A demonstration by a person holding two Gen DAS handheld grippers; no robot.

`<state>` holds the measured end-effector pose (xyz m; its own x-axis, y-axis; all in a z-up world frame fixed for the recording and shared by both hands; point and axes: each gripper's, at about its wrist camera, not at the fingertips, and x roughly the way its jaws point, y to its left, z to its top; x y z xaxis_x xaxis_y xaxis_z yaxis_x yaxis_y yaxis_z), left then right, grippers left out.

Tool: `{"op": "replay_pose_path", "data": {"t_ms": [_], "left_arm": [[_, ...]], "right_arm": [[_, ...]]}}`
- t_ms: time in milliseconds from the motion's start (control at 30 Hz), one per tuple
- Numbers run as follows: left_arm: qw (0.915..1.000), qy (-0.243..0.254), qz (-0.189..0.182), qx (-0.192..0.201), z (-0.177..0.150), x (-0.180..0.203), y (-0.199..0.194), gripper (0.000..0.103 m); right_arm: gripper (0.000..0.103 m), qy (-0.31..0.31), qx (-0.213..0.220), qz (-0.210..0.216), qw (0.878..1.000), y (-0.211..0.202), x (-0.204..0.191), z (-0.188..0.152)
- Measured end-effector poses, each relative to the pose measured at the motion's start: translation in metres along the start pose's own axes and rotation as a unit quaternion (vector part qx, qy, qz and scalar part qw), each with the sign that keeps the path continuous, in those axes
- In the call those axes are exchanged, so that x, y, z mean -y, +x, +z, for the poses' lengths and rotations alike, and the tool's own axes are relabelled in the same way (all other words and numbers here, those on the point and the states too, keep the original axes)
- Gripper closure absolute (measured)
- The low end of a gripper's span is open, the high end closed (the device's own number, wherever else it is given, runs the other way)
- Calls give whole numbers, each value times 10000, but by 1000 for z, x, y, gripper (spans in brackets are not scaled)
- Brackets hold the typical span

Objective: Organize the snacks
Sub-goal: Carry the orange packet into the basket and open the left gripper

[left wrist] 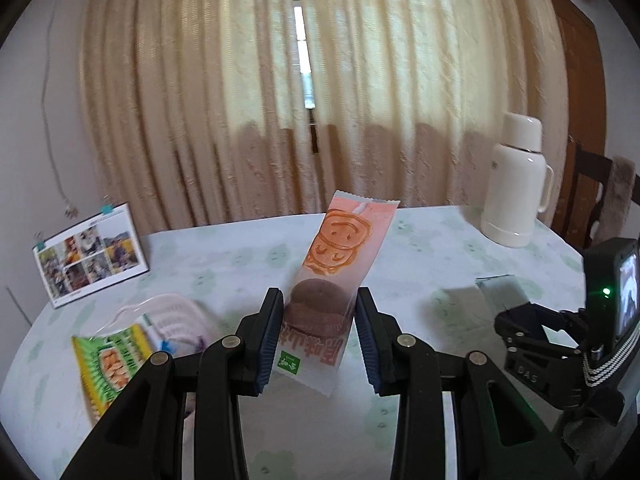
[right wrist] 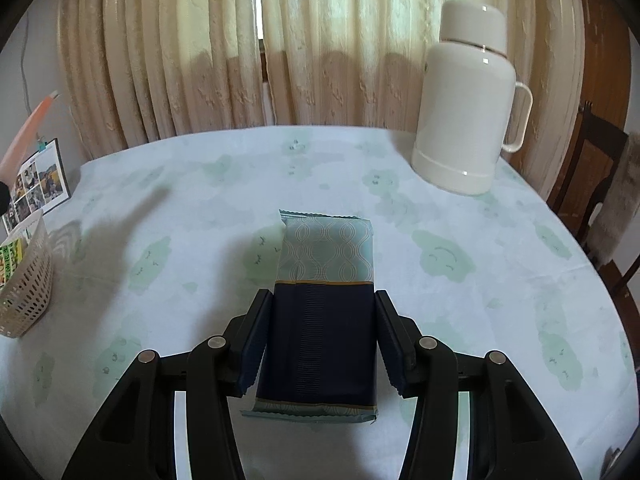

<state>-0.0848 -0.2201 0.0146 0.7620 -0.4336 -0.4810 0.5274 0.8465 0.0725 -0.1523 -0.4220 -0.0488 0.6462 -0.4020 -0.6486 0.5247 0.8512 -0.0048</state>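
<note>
My left gripper (left wrist: 319, 296) is shut on a long pink snack packet (left wrist: 340, 248) with an orange cartoon figure, which stands tilted above the table (left wrist: 248, 256). Lower left, a white slotted basket (left wrist: 180, 316) holds a green snack packet (left wrist: 112, 360). In the right wrist view, my right gripper (right wrist: 322, 300) has its pads against both long sides of a dark blue and teal packet (right wrist: 326, 252) that lies flat just over the tablecloth (right wrist: 200, 200). The basket (right wrist: 28, 280) stands at the far left edge there.
A white thermos jug (right wrist: 464, 112) stands at the table's back right. A photo card (right wrist: 38, 184) leans at the back left. Curtains hang behind the round table, and a wooden chair (right wrist: 600, 168) sits past its right edge.
</note>
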Motion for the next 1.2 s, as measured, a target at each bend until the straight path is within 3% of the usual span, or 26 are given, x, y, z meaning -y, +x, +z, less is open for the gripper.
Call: {"op": "replay_pose_path", "data": {"t_ms": [267,567,900,967,1000,1033,1200], "left_arm": [[9969,-574,532,-13,-12,-47,-5,70],[9860,-1054,1289,-120,-25,-98,-4,69],[9773,-1330,1629,-249,-31,-121,-4,66],[9749,-1387,1724,-253,-31,-123,-4,51],[9746,-1433,1705,-229,-32,-125,-5,36],[9745,-1470,1682,-198,-32,-126,-6,31],[9743,-1455,1717,-108,-31,-124,-8,31]], "right_arm": [[52,-329,190,5,9993,-10,-19,-4],[52,-426,142,88,9990,-8,-24,-7],[52,-413,72,111,9991,-5,-25,-9],[52,-417,70,109,9990,-4,-25,-9],[52,-426,69,109,9990,-4,-25,-10],[52,-428,67,111,9990,-4,-25,-10],[52,-436,65,111,9990,-4,-25,-10]]}}
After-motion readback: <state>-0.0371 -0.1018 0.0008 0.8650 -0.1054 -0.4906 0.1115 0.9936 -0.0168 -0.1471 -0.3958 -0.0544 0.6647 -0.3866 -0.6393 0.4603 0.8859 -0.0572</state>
